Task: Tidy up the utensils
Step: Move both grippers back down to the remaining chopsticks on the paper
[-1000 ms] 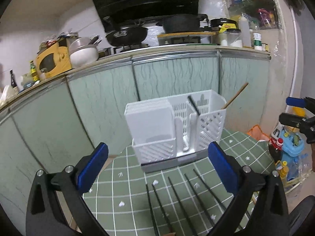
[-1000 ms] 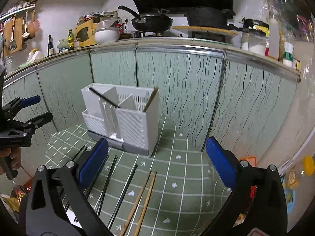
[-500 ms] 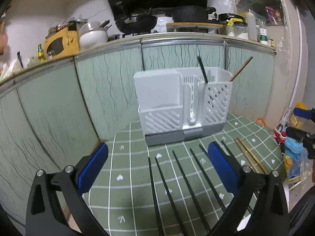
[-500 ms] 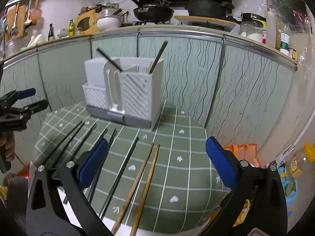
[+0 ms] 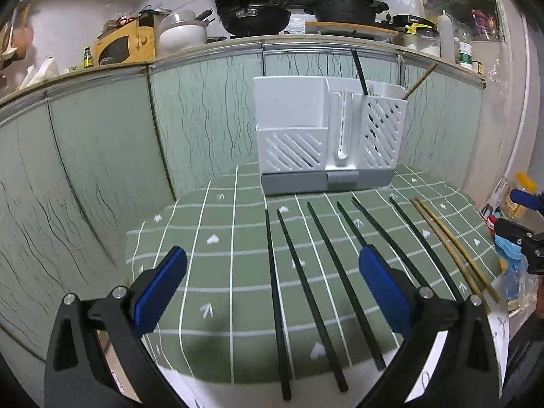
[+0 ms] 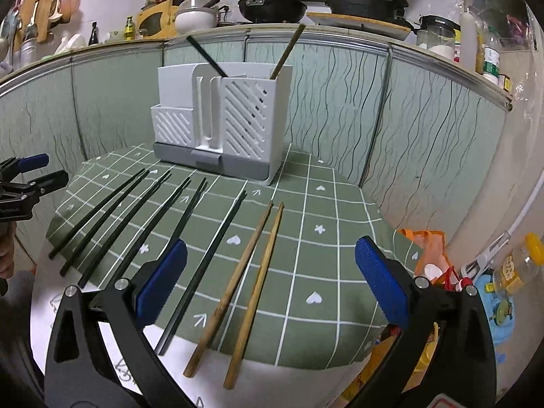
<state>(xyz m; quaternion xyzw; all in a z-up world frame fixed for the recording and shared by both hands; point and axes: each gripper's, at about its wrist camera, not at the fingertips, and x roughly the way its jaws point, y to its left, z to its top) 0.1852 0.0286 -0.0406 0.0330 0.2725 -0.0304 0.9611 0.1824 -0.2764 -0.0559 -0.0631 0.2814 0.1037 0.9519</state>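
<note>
A: Green checked tablecloth [image 6: 319, 265] carrying white caddy [image 6: 224, 119] far; black chopsticks [image 5: 316, 265] and wooden chopsticks [image 6: 244, 272] lying near.

B: Left gripper [image 5: 272, 285], right gripper [image 6: 270, 282] both gaping, empty. Starting pick; aligning over one stick next.

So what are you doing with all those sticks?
Sorting chopsticks. A person holds the left gripper and the right gripper, both open and empty. Six black chopsticks and two wooden chopsticks lie on the green cloth. One of each kind already stands in the white holder.
</note>
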